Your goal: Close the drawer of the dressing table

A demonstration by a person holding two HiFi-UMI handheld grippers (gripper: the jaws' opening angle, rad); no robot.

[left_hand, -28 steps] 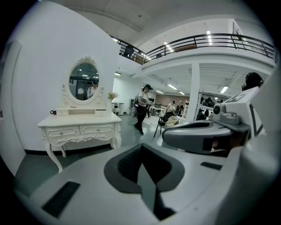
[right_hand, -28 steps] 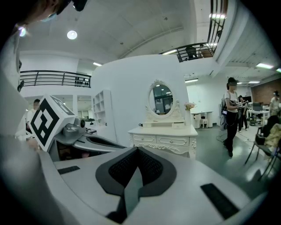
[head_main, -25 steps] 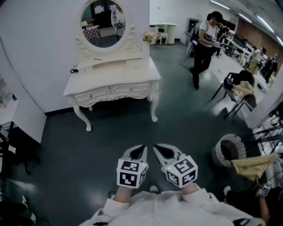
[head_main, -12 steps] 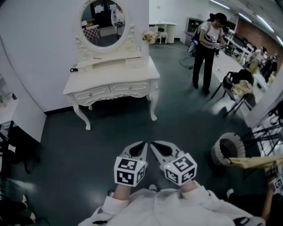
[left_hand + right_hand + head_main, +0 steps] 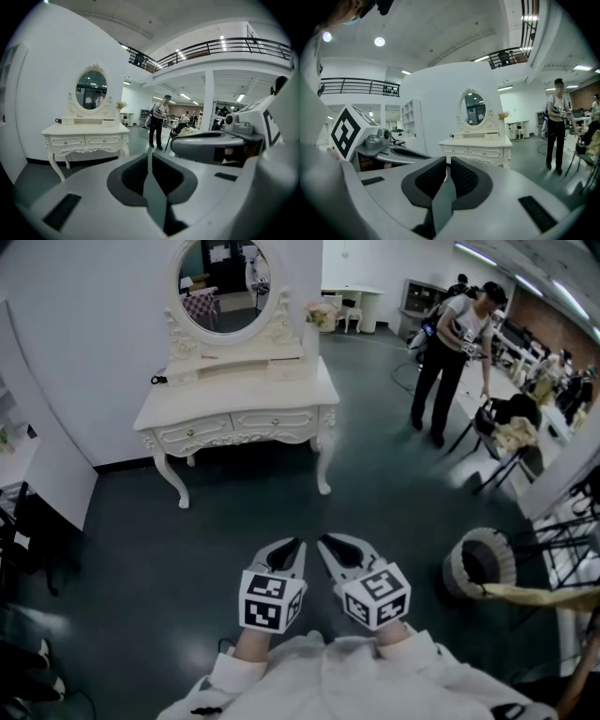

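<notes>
The white dressing table [image 5: 234,397] with an oval mirror [image 5: 221,287] stands against the wall at the far left. Its two drawer fronts [image 5: 192,434] [image 5: 278,421] sit side by side under the top, and from this distance neither visibly stands out. My left gripper [image 5: 298,546] and right gripper [image 5: 322,542] hang close to my body, far from the table, both shut with nothing between them. The left gripper view shows the table [image 5: 86,136] well beyond the left gripper [image 5: 150,151]. In the right gripper view the table [image 5: 476,146] stands ahead of the right gripper [image 5: 446,161].
A person [image 5: 452,352] stands at the right near a dark chair [image 5: 506,427] with cloth on it. A round basket [image 5: 478,563] sits on the floor at my right. A black rack [image 5: 28,531] stands at the left. Dark floor lies between me and the table.
The person at the right has stepped further right and leans toward the chair. Both grippers stay shut in about the same place near my body.
</notes>
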